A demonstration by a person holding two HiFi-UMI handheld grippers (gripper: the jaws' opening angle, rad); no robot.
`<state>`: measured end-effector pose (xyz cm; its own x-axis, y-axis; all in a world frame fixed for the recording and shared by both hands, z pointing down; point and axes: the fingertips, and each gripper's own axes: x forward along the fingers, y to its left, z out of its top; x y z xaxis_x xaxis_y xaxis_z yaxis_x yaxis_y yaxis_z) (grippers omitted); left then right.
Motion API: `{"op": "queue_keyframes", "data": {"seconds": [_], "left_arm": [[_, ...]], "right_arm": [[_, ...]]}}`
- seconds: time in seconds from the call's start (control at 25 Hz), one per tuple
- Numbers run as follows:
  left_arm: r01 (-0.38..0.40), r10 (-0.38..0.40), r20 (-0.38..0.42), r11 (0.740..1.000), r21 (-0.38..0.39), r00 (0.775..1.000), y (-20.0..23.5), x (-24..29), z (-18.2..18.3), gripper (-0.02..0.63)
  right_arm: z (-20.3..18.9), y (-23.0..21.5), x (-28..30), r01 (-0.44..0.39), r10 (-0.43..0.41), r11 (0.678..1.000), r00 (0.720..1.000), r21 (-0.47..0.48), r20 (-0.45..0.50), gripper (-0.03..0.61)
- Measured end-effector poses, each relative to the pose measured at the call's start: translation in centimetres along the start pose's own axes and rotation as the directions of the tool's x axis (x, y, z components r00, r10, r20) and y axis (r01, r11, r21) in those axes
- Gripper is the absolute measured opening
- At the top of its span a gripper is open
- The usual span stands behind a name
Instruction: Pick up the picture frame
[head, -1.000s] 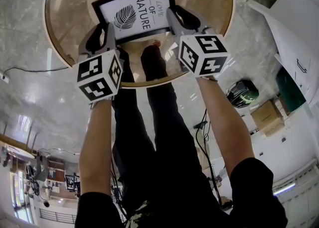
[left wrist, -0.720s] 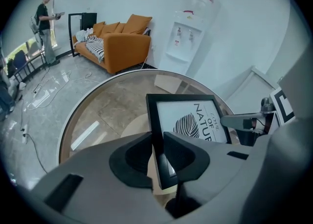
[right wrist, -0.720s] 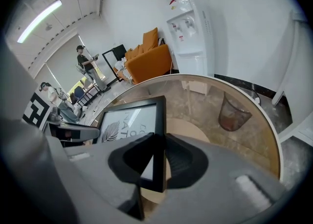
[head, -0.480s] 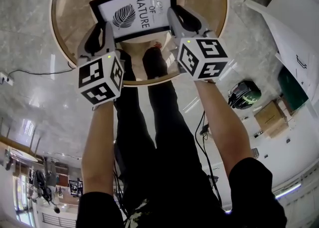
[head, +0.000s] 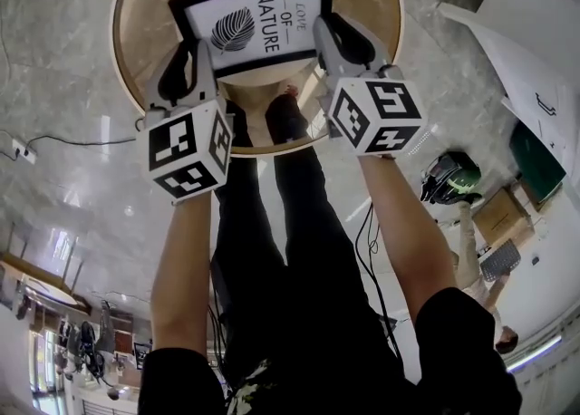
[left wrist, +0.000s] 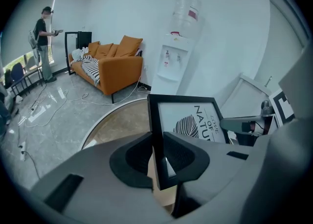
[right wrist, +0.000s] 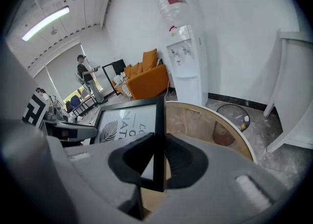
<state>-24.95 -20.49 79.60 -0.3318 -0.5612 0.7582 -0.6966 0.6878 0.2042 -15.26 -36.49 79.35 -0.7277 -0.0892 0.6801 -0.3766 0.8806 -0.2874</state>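
Black-edged and probably glazed, the picture frame (head: 249,24) is in the upper middle of the head view, over the round table (head: 385,5). It looks light, stiff and breakable, so the short side rails are the best place to hold it. The left gripper (head: 193,51) and right gripper (head: 331,31) have just been closing, and each pinches one rail. The frame's long axis runs left to right, with the print facing up.

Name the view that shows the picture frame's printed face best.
The head view: the picture frame faces the camera, leaf and lettering readable. The left gripper view shows one side edge between its jaws, the print partly hidden; the right gripper view shows the opposite edge nearly edge-on, the print slanted.
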Motion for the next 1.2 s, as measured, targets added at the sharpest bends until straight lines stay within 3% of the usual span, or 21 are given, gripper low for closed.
{"op": "queue_keyframes", "data": {"seconds": [1.2], "left_arm": [[0.030, -0.046, 0.181, 0.996, 0.088, 0.982, -2.9, -12.4, 11.2, 0.077]], "right_arm": [[11.6, 5.4, -12.0, 0.041, -0.035, 0.999, 0.979, -0.028, 0.202, 0.064]]}}
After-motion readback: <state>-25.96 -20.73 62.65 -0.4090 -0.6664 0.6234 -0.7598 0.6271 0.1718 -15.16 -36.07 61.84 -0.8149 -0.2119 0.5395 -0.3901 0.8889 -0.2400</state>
